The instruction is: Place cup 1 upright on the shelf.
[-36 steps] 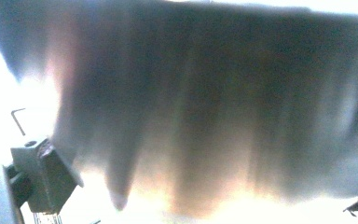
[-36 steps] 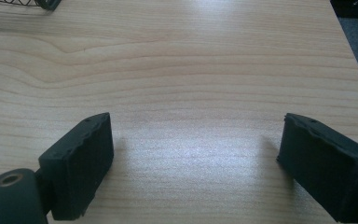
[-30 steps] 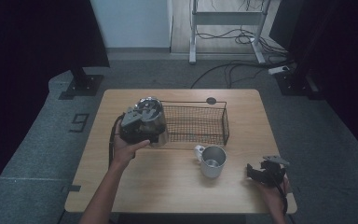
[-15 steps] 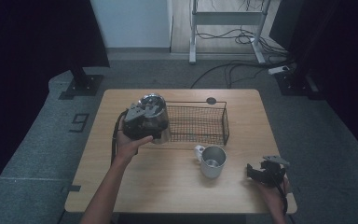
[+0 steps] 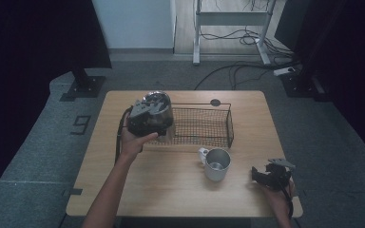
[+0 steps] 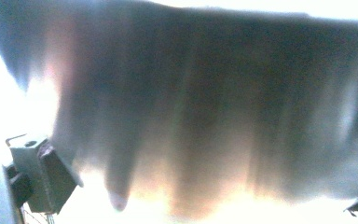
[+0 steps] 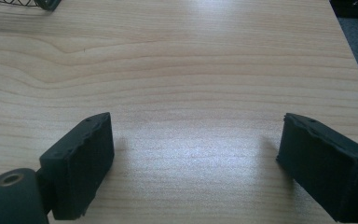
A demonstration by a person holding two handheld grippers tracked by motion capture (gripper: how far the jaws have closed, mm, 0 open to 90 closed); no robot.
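My left gripper (image 5: 153, 114) hovers over the left end of the black wire basket (image 5: 230, 127), shut on a shiny metal cup (image 5: 156, 101). In the left gripper view that cup (image 6: 200, 116) is a blurred metallic surface spanning the space between the two jaws. A second steel mug (image 5: 217, 164) with a white handle stands on the table in front of the basket. My right gripper (image 5: 260, 175) rests near the table's front right corner; its jaws stand wide open (image 7: 193, 156) over bare wood.
The basket lies across the middle of the wooden table (image 5: 171, 190), and a small dark disc (image 5: 215, 102) sits behind it. Cables and a metal stand (image 5: 228, 23) are on the floor beyond the table.
The left hand with the metal cup has shifted slightly farther away and to the right, over the basket's left end. The right gripper has stayed put.
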